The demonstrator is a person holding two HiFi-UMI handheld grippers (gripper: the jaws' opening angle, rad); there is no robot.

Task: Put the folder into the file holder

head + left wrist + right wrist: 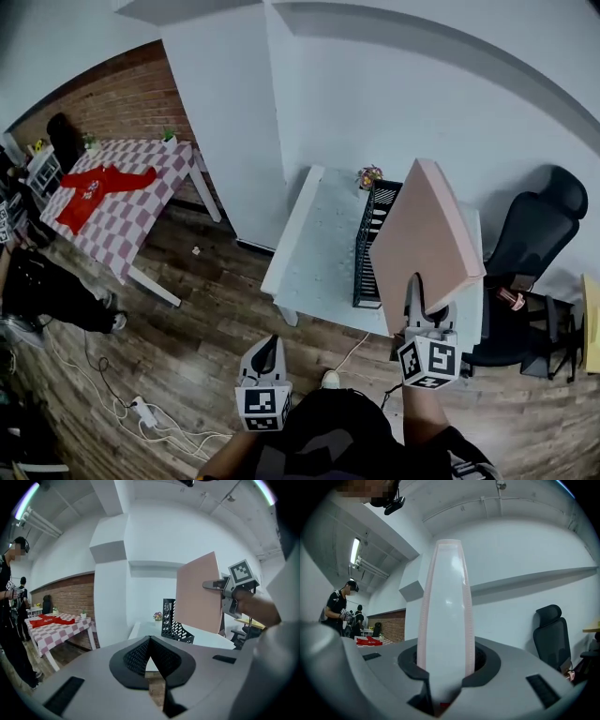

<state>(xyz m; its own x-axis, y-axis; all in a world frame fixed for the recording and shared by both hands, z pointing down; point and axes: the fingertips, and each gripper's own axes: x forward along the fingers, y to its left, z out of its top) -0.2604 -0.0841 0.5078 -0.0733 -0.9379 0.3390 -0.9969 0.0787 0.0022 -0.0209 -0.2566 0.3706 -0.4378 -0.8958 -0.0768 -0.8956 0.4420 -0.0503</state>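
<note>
Clamping the bottom edge of the pink folder (443, 620), the right gripper (443, 693) holds it up in the air, tilted, probably so it can slide edge-first into the black file holder (371, 246) on the white table (314, 253) below. The left gripper (150, 644) hangs low, off the table, jaws together on nothing, apparently spare. The right gripper view shows only the folder's thin edge; the head view shows the folder beside the holder's slots.

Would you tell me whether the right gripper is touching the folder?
Touching: in the right gripper view, the right gripper pinches the pink folder between its jaws.
</note>
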